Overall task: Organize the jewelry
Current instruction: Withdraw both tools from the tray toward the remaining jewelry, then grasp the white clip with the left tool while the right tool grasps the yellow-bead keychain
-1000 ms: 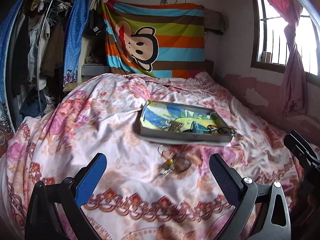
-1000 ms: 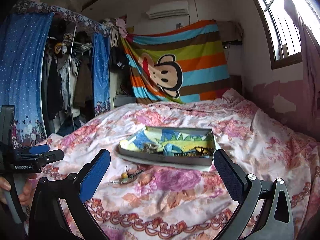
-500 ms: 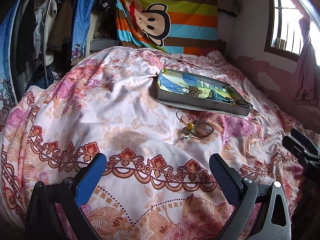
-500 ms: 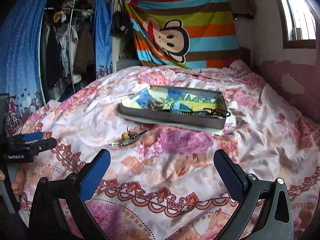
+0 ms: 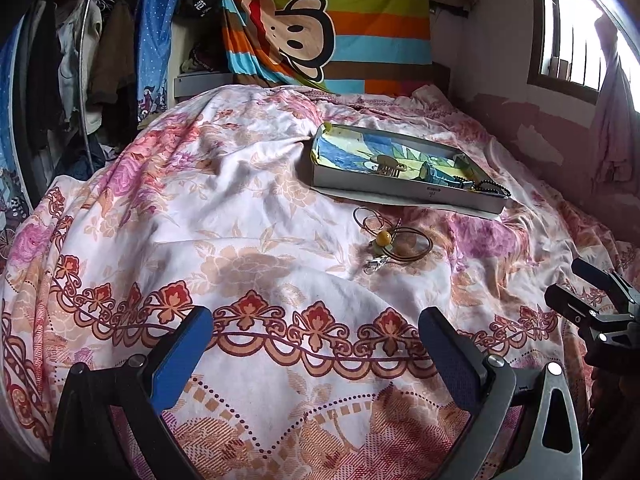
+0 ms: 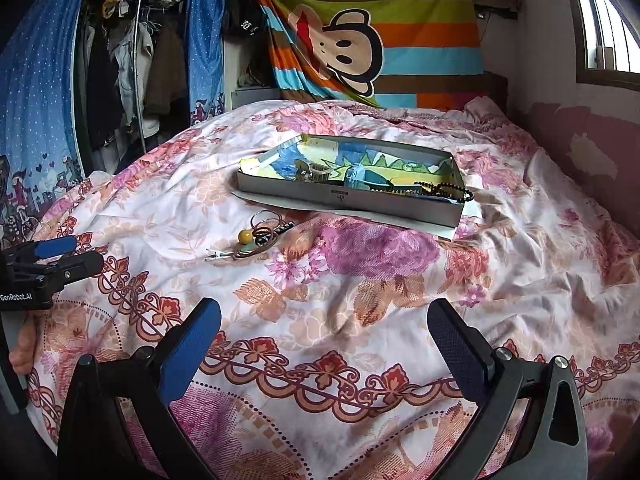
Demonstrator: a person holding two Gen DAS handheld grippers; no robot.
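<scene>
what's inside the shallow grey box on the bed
Inside the box: a colourful printed lining, a tan hair clip, a blue item and black beads spilling over its rim. The near wall hides anything lower.

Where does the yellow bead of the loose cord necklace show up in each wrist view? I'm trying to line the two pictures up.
Left wrist view: the yellow bead lies right of centre on the floral bedspread, in front of the shallow box.
Right wrist view: the bead lies left of centre, off the box's near left corner.
Shared landmark: the monkey blanket behind the bed.
</scene>
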